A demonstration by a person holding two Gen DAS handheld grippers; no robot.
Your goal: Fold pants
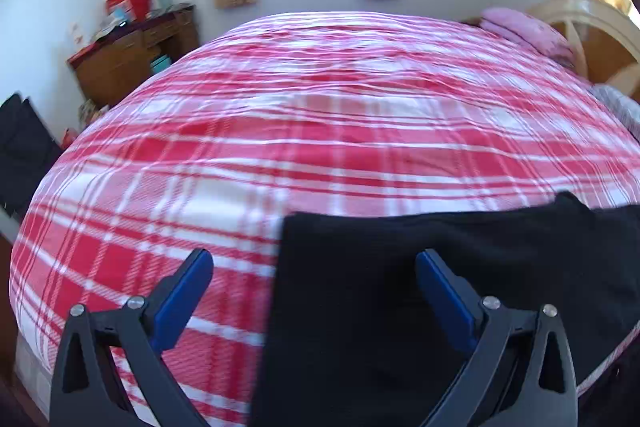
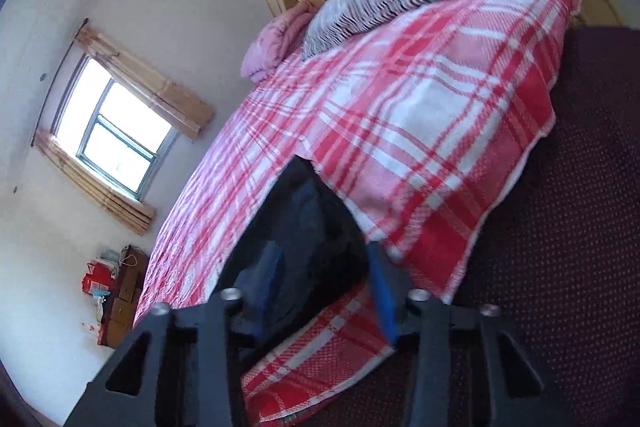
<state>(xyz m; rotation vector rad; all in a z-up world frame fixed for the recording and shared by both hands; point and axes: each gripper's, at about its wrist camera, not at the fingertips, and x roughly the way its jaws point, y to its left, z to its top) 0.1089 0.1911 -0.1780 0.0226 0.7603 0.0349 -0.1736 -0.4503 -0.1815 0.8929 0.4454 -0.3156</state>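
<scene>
Your left gripper (image 1: pixel 314 267) has its blue fingers (image 1: pixel 182 297) spread wide, straddling the near left edge of the black pants (image 1: pixel 460 287) without gripping them. Your right gripper (image 2: pixel 320 267) is also open, with pants fabric between its fingers. The pants lie at the near edge of the red plaid bedspread (image 1: pixel 320 115)

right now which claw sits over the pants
The left claw: its wide-open fingers straddle the edge of the black pants. The right claw has pants between its fingers too.

Black pants (image 1: pixel 400 287) (image 2: pixel 298 223) lie flat, folded over, at the near right edge of the plaid bed.
</scene>
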